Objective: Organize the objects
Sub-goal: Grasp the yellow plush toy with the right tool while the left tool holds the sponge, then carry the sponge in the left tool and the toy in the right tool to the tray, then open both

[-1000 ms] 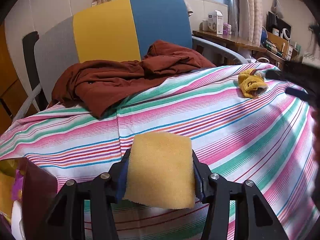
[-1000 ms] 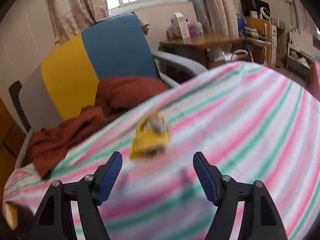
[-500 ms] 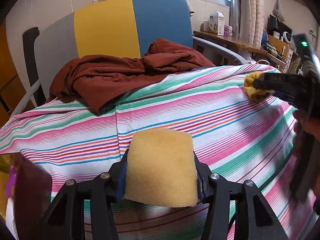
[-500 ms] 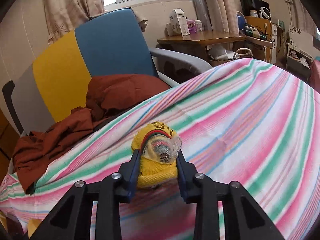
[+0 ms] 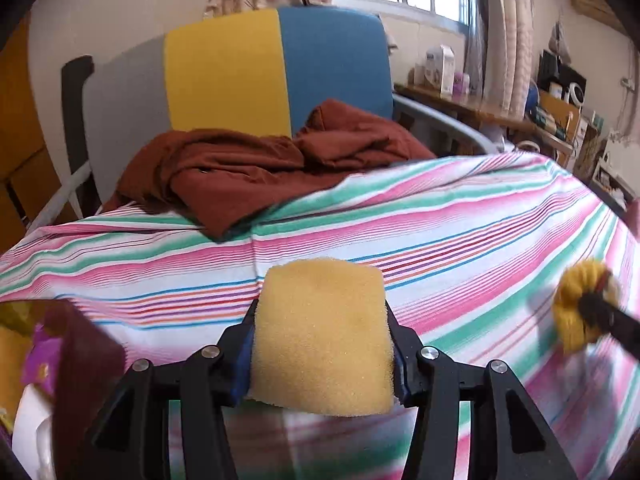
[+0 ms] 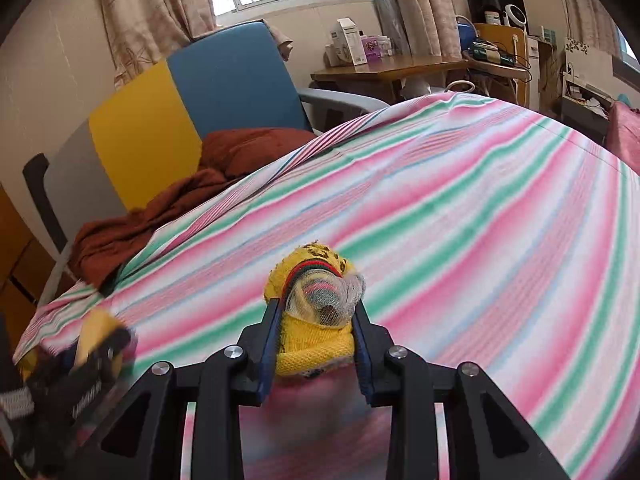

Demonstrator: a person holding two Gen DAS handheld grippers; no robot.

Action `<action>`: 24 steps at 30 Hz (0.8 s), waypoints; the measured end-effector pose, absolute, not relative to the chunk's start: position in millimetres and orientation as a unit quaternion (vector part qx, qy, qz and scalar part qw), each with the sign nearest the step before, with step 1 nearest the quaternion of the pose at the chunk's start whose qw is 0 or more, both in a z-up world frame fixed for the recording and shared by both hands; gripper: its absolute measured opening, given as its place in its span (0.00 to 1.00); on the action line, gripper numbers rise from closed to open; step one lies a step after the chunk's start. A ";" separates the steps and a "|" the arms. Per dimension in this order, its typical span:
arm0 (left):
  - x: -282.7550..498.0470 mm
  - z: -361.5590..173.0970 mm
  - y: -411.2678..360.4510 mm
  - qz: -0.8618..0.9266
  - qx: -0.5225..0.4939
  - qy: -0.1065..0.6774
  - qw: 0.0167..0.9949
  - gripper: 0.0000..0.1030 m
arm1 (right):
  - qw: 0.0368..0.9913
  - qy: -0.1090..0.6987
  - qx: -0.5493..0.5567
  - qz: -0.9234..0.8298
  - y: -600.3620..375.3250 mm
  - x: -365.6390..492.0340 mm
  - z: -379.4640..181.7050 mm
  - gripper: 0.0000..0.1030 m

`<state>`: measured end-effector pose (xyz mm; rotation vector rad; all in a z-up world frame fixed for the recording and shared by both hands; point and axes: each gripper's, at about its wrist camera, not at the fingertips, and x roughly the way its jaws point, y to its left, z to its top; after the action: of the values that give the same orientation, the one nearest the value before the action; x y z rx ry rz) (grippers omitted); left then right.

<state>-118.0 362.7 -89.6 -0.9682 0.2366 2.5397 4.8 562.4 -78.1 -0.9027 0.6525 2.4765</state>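
Sponge (image 5: 322,338), yellow, squarish: clamped between the fingers of my left claw (image 5: 322,344), held above the striped bedsheet (image 5: 460,216). Its flat face tilts toward the camera, width running across the jaws.

Knitted bundle (image 6: 314,316), yellow with a mesh patch: pinched in my right claw (image 6: 316,340), long axis pointing forward along the fingers, clear of the sheet as far as I can judge.

Container (image 5: 86,364), dark red, at my lower left, just beside the left claw. I judge it the likely drop point; the left claw is nearer, the right lies well across the bed.

Rust-brown garment (image 5: 256,168): heaped at the far edge against the chair (image 5: 276,68).
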 end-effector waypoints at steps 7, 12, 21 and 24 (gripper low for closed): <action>-73.7 -75.5 338.6 0.917 -0.321 0.069 0.225 0.52 | 0.184 0.242 -0.332 0.893 509.6 44.9 -80.2 0.31; -39.5 -67.0 322.8 0.916 -0.310 0.072 0.245 0.52 | 0.160 0.250 -0.336 0.894 478.1 64.3 -76.6 0.31; 10.1 -41.5 257.3 0.904 -0.322 0.023 0.279 0.52 | 0.111 0.227 -0.337 0.907 431.3 86.3 -55.4 0.31; 20.5 -28.3 225.7 0.909 -0.313 0.006 0.277 0.52 | 0.085 0.216 -0.336 0.913 410.2 85.2 -45.6 0.31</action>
<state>20.5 225.7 -28.3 -0.8407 0.0159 2.4400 85.2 410.2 -45.6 -1.0035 0.6445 2.7221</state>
